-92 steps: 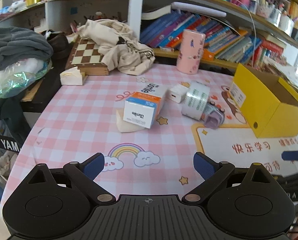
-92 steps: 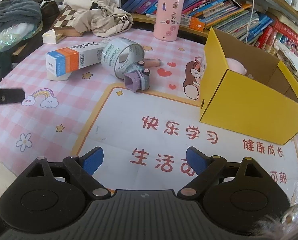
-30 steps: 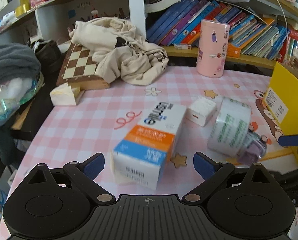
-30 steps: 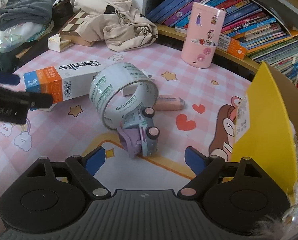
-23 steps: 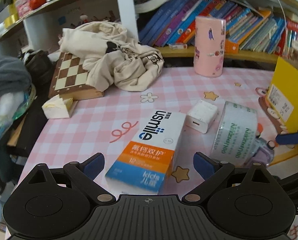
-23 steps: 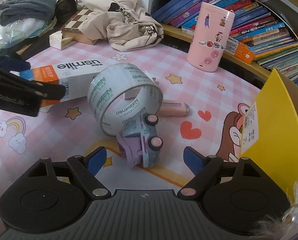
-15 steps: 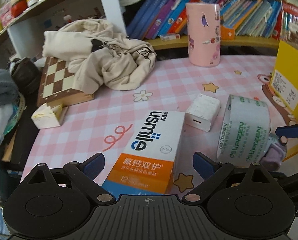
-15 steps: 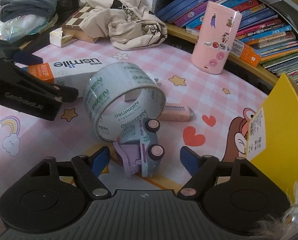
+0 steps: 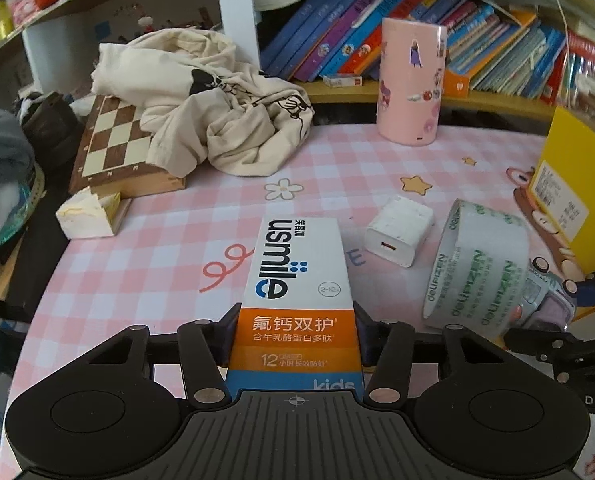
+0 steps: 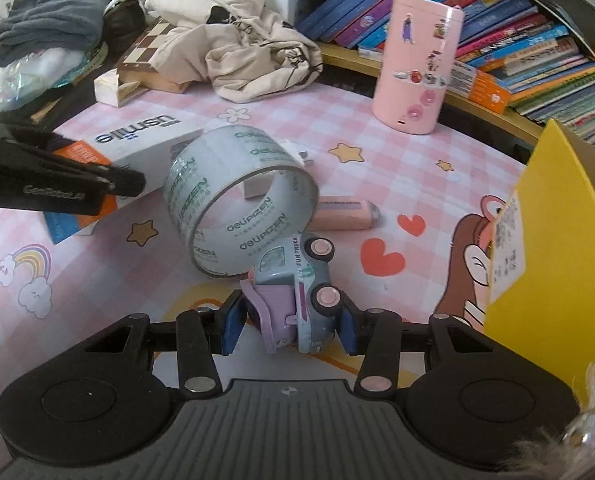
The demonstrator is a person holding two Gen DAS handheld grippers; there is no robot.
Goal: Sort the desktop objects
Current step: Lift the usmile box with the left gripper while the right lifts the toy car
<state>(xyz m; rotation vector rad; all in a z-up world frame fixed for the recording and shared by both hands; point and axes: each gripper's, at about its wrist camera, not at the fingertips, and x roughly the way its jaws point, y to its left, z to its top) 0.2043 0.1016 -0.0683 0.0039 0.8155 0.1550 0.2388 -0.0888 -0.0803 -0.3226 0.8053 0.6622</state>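
My left gripper [image 9: 295, 326] is shut on the near end of a white, orange and blue usmile toothpaste box [image 9: 297, 280], which lies on the pink checked mat. The box also shows in the right wrist view [image 10: 137, 140]. My right gripper [image 10: 289, 326] is shut on a purple and blue toy truck [image 10: 297, 300] lying on its side. The truck leans against a roll of clear tape [image 10: 237, 196] standing on edge. A white charger [image 9: 399, 230] lies behind the box. A yellow box [image 10: 557, 248] stands open at the right.
A pink cylinder [image 10: 417, 64] stands at the back by a shelf of books [image 9: 477, 44]. A beige cloth [image 9: 217, 104] lies over a chessboard [image 9: 113, 144] at the back left. A pink eraser stick [image 10: 345, 216] lies behind the tape. A tissue pack [image 9: 87, 216] sits at the left edge.
Both grippers have moved forward and closed: the left jaws now clamp the toothpaste box and the right jaws clamp the toy truck. Earlier both were open.
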